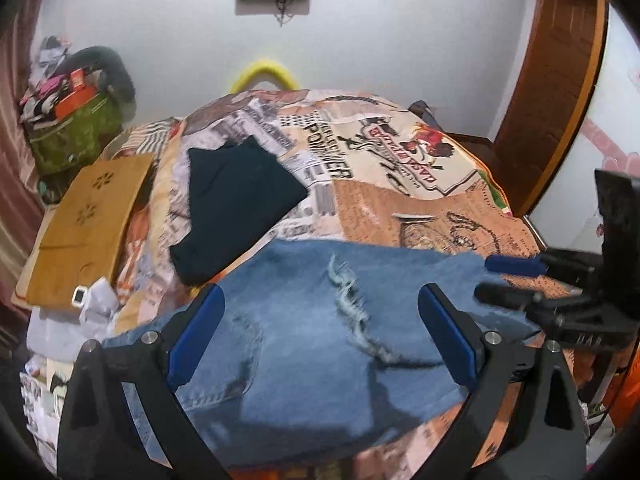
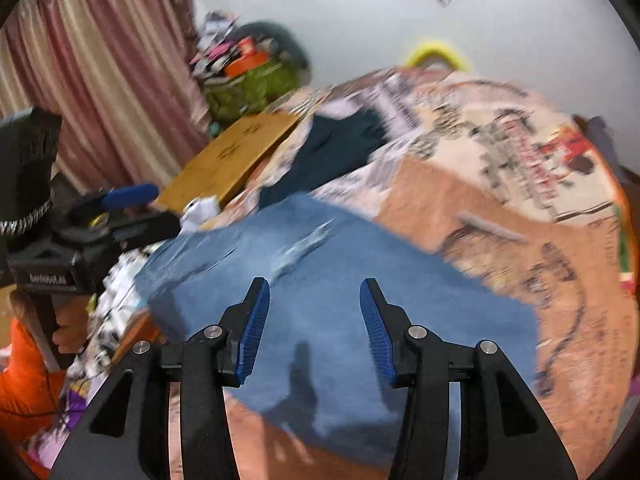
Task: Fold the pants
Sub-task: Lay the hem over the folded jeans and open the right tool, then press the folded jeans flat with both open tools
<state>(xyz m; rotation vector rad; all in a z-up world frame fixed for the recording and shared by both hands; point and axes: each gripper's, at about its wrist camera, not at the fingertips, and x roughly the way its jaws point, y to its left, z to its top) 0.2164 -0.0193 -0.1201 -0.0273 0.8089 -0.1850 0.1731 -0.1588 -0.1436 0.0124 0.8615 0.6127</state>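
Lay blurred in the right wrist view, much of the bed point(image 1: 432, 208), its printed cover hard to read there, lettering clearer from the left wrist. Stood behind: a white wall, pink curtains point(image 2: 92, 80) and a heaped green bag point(image 1: 76, 132), contents indistinct. Rested on the bed's near part, folded into a block, the blue jeans point(image 1: 304, 312), lower edge cut off behind the gripper frames. Lay beyond them, a dark folded garment point(image 1: 236, 204) beside a wooden board point(image 1: 88, 228). Hovered over the denim with fingers released and holding nothing, the left gripper point(image 1: 320, 332) and the right gripper point(image 2: 314, 328).
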